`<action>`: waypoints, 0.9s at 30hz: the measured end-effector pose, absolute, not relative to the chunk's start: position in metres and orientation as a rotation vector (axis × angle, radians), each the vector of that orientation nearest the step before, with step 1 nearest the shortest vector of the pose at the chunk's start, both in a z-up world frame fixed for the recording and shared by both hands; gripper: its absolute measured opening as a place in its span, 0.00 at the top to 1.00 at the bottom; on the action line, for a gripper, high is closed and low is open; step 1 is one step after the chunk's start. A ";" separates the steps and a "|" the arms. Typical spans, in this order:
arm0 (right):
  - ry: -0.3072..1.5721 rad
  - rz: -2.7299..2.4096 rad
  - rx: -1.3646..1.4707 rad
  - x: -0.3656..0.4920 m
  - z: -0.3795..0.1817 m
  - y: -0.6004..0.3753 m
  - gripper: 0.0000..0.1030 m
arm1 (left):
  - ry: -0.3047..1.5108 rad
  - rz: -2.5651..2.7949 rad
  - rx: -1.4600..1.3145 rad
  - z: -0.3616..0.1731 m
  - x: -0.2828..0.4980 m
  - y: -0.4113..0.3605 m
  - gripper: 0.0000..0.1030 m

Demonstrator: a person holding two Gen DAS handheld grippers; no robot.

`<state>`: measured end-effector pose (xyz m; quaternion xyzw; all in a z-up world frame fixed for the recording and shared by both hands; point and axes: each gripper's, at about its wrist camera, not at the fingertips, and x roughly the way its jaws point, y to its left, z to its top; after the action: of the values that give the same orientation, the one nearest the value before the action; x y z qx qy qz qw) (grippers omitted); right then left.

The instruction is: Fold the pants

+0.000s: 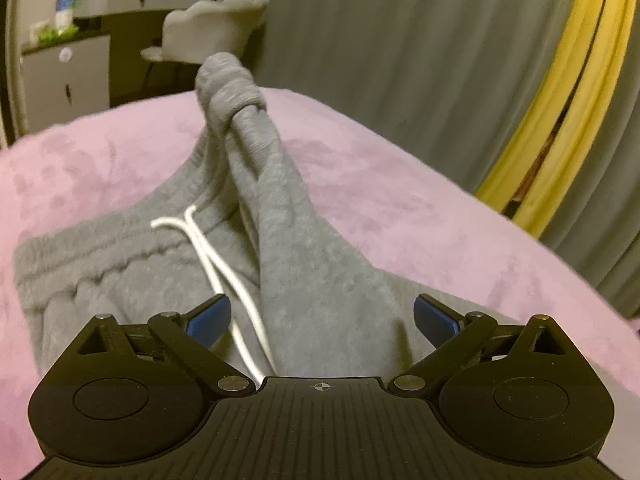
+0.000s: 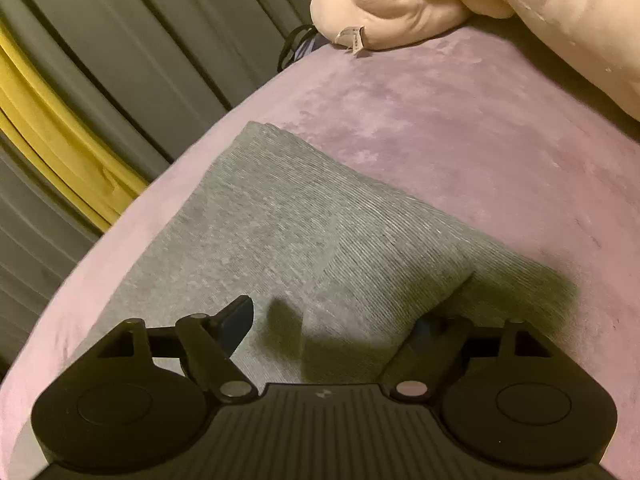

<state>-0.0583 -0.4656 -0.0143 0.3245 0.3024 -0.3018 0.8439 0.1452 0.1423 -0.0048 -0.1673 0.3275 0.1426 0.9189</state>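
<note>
The grey pants [image 1: 304, 280] lie on the pink bed cover [image 1: 420, 184], directly ahead of both sets of fingers. Judged status: partly folded. One leg is doubled back over the waistband, cuffs [image 1: 230, 92] bunched at the far end; the white drawstring [image 1: 224, 264] is loose. Flattening and at least one further fold appear outstanding.

Left gripper [image 1: 322, 316]: fingers wide apart, nothing held, cloth below them. Right gripper [image 2: 336, 322]: fingers apart over a folded edge, gripping nothing; contact with cloth cannot be confirmed.

curtains [image 1: 400, 60] grey, yellow | chair [image 1: 212, 28] grey | bedspread [image 2: 440, 120] pink
</note>
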 end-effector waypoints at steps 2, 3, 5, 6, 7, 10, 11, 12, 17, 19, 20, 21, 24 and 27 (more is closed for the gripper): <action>0.640 -0.665 0.644 -0.054 -0.016 -0.464 0.62 | 0.715 0.353 -0.303 -0.008 0.160 0.145 0.08; 0.647 -0.682 0.615 -0.053 -0.015 -0.464 0.80 | 0.731 0.363 -0.309 -0.011 0.165 0.149 0.19; 0.666 -0.684 0.613 -0.050 -0.017 -0.469 0.90 | 0.787 0.350 -0.358 -0.014 0.172 0.159 0.86; 0.663 -0.680 0.633 -0.051 -0.015 -0.472 0.91 | 0.802 0.351 -0.388 -0.014 0.172 0.164 0.89; 0.658 -0.671 0.650 -0.053 -0.011 -0.474 0.92 | 0.786 0.340 -0.432 -0.009 0.167 0.170 0.91; 0.561 -0.636 0.711 -0.070 0.011 -0.481 0.93 | 0.674 0.307 -0.536 0.015 0.137 0.189 0.91; 0.521 -0.627 0.732 -0.078 0.019 -0.484 0.93 | 0.641 0.288 -0.583 0.023 0.122 0.198 0.91; 0.489 -0.620 0.746 -0.087 0.027 -0.486 0.93 | 0.623 0.274 -0.614 0.025 0.112 0.205 0.91; 0.501 -0.678 0.627 -0.116 0.032 -0.485 0.95 | 0.693 0.303 -0.570 -0.003 0.070 0.217 0.90; 0.579 -0.706 0.648 -0.120 0.015 -0.489 0.95 | 0.756 0.331 -0.590 -0.024 0.062 0.218 0.90; 0.618 -0.713 0.653 -0.121 0.007 -0.490 0.95 | 0.764 0.336 -0.604 -0.032 0.058 0.219 0.90; 0.641 -0.712 0.664 -0.122 0.000 -0.491 0.95 | 0.749 0.340 -0.618 -0.036 0.055 0.220 0.87; 0.619 -0.692 0.692 -0.125 -0.002 -0.490 0.90 | 0.731 0.348 -0.694 -0.033 0.054 0.224 0.84; 0.619 -0.635 0.809 -0.122 -0.004 -0.498 0.79 | 0.742 0.335 -0.695 -0.031 0.062 0.224 0.70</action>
<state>-0.1223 -0.4978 -0.0044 0.3808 0.2914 -0.2988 0.8251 0.0621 0.2238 -0.0308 -0.3314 0.3536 0.1597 0.8600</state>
